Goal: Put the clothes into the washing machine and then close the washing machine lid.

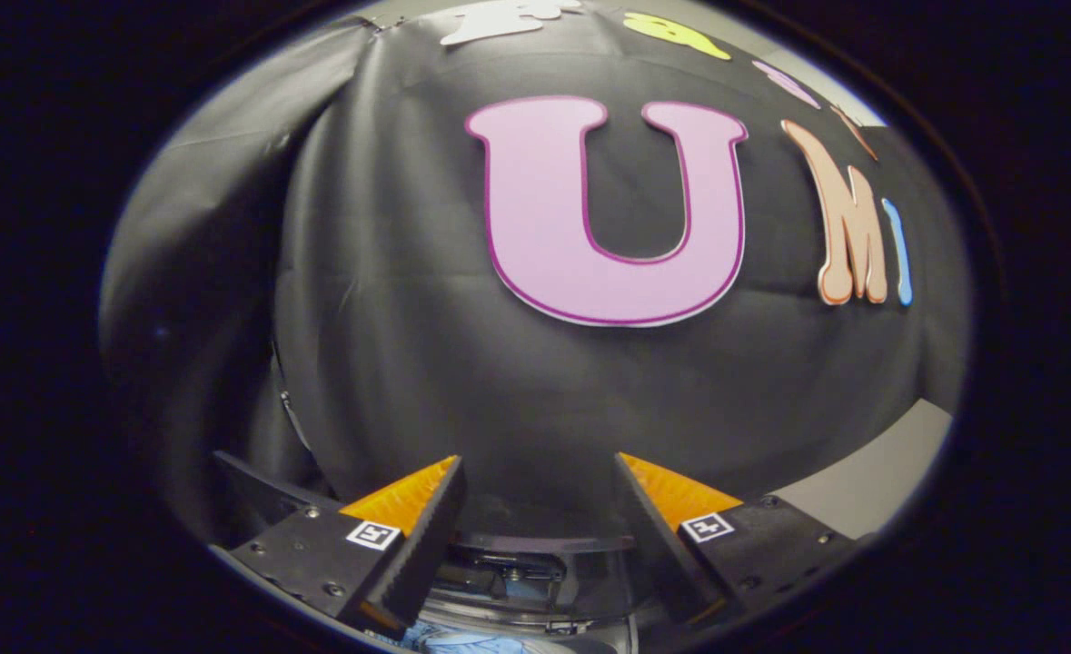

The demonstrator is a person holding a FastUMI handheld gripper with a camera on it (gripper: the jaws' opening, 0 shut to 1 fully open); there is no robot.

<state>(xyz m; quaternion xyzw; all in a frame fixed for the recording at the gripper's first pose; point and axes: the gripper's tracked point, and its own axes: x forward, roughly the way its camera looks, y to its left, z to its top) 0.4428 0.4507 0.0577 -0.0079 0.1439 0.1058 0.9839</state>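
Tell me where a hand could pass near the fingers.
The gap between the open fingers is free, up to the black wall. Below them it is crowded: the washer and a blue cloth lie there.

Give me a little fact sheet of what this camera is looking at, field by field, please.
gripper: open, nothing between its fingers
aim: tilted up toward the booth wall
below the fingers: part of the washing machine, its clear lid edge in sight
clothes: a scrap of pale blue fabric at the very bottom, too little to identify
lid state: cannot tell
grey surface: beyond the right-hand finger
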